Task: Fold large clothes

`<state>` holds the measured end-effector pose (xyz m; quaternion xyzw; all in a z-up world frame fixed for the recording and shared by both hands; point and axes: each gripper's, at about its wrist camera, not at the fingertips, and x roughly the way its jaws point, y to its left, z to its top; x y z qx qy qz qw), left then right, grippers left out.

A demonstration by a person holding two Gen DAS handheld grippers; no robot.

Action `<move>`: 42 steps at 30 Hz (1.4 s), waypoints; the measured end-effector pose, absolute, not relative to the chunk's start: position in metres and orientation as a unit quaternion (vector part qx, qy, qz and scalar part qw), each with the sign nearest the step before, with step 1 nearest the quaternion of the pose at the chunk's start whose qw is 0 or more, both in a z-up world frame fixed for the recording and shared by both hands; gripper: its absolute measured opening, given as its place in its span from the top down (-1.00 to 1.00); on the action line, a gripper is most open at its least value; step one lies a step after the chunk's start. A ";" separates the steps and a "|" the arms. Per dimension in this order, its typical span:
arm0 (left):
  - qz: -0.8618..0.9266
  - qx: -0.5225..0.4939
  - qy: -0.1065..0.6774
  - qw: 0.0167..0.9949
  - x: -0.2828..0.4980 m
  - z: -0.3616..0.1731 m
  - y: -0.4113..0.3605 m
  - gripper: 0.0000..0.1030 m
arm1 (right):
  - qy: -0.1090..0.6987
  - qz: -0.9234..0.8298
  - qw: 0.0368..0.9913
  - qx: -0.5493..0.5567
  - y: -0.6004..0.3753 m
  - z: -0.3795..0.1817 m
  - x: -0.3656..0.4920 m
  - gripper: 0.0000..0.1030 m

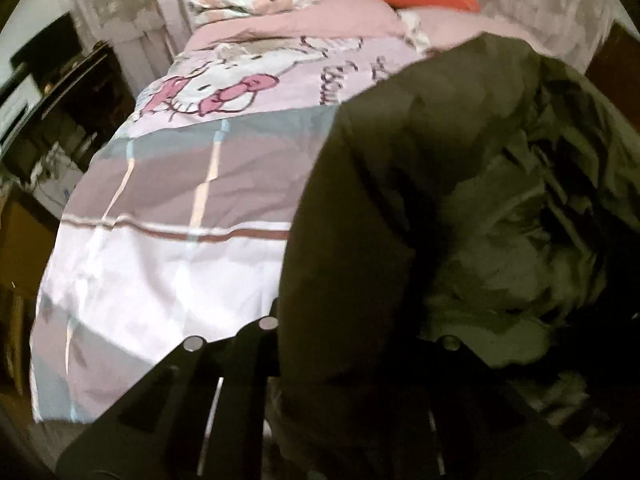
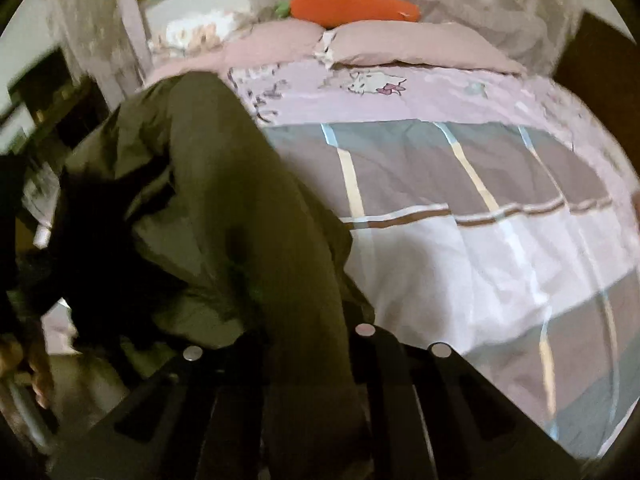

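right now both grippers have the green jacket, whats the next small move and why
Probably lift both ends and draw them apart. The left gripper and right gripper are each shut on the olive jacket, which lies bunched and creased on the bedspread; it needs spreading flat before any fold.

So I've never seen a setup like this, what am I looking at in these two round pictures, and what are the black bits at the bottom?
A person holds a pair of tongs in each hand, each with a wide-angle camera looking along its fingers. One picture is from the left tongs, the other from the right tongs; the black bits are their fingers. Both are shut on a dark olive garment, apparently a coat, over a bed with a patterned cover. Near the headboard lie pillows and a carrot-shaped cushion.
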<state>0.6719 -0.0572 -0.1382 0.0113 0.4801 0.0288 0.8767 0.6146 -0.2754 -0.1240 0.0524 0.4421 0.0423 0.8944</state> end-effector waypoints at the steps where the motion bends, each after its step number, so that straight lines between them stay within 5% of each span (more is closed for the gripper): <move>1: 0.024 -0.006 0.467 0.884 0.653 -0.123 -0.052 0.80 | 0.432 0.046 0.899 0.049 -0.273 -0.115 0.606 0.84; 12: 0.030 -0.005 0.333 0.942 0.364 -0.069 -0.023 0.80 | 0.323 0.095 0.941 0.018 -0.254 -0.047 0.362 0.83; 16: 0.015 0.065 0.302 0.951 0.269 -0.091 -0.026 0.77 | 0.330 0.093 0.938 0.057 -0.259 -0.069 0.279 0.83; 23: -0.002 0.107 0.380 0.919 0.206 -0.164 -0.020 0.65 | 0.421 0.058 0.902 0.079 -0.258 -0.163 0.222 0.81; 25: -0.008 0.118 0.391 0.913 0.197 -0.173 -0.022 0.43 | 0.429 0.051 0.899 0.069 -0.254 -0.181 0.211 0.77; 27: -0.016 0.115 0.410 0.905 0.190 -0.178 -0.021 -0.38 | 0.425 0.056 0.901 0.063 -0.251 -0.190 0.203 0.71; 28: -0.022 0.103 0.414 0.904 0.186 -0.180 -0.018 -0.94 | 0.432 0.051 0.898 0.063 -0.249 -0.194 0.201 0.68; 29: -0.027 0.095 0.414 0.905 0.182 -0.180 -0.016 -0.96 | 0.442 0.049 0.894 0.061 -0.246 -0.197 0.200 0.65; 33: -0.062 0.100 0.456 0.882 0.170 -0.190 -0.012 -0.96 | 0.460 0.057 0.885 0.031 -0.228 -0.190 0.196 0.38; 35: -0.083 0.130 0.450 0.880 0.159 -0.186 -0.004 -0.96 | 0.472 0.084 0.877 0.026 -0.223 -0.185 0.186 0.05; 37: -0.110 0.146 0.447 0.876 0.148 -0.177 0.000 -0.96 | 0.479 0.105 0.871 0.020 -0.223 -0.174 0.173 -0.66; 42: -0.239 0.121 0.425 0.865 0.114 -0.117 0.013 -0.96 | 0.461 0.146 0.875 0.024 -0.238 -0.126 0.127 -0.76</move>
